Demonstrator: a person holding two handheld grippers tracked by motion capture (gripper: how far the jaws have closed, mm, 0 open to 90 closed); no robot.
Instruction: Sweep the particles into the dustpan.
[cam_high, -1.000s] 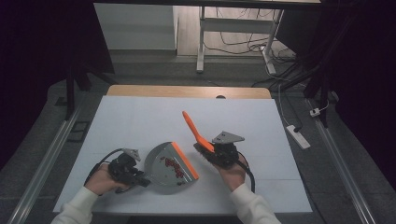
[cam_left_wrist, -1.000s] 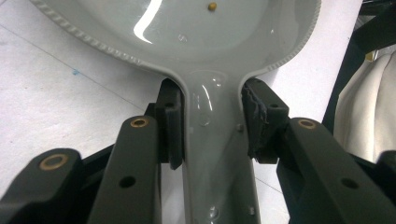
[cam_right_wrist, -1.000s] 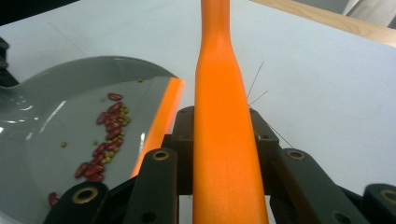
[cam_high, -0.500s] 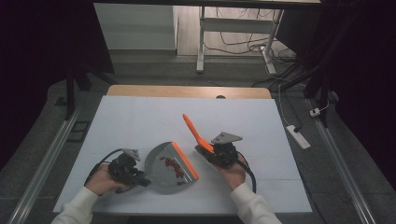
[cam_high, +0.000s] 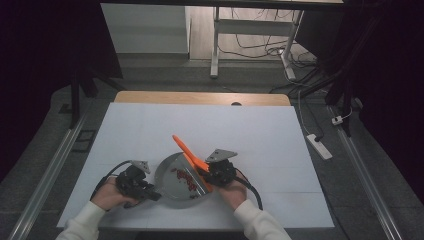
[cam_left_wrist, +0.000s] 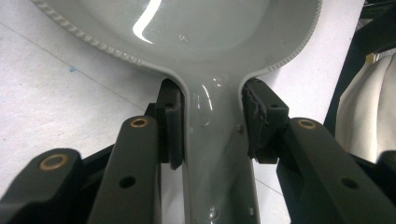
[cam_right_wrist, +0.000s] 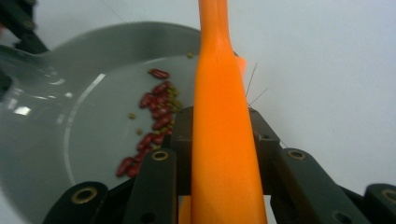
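Note:
A grey dustpan (cam_high: 170, 172) lies on the white table near the front edge, with red beans (cam_high: 186, 180) and small greenish bits inside it. My left gripper (cam_high: 150, 194) is shut on the dustpan's handle (cam_left_wrist: 215, 140), one pad pressing each side of it. My right gripper (cam_high: 214, 176) is shut on the orange brush handle (cam_right_wrist: 222, 116), which slants up and away over the pan's right rim. In the right gripper view the beans (cam_right_wrist: 156, 116) lie in the pan (cam_right_wrist: 93, 93) just left of the handle. The brush's bristle end is hidden under the gripper.
The white sheet (cam_high: 250, 135) covers the table, with a wooden strip (cam_high: 200, 98) along the far edge. A power strip (cam_high: 320, 146) lies on the floor to the right. Metal rails (cam_high: 50, 170) run along both sides of the table.
My right gripper has moved left and toward the front edge with the orange brush, bringing it over the pan's right rim. The left gripper and the dustpan have stayed put.

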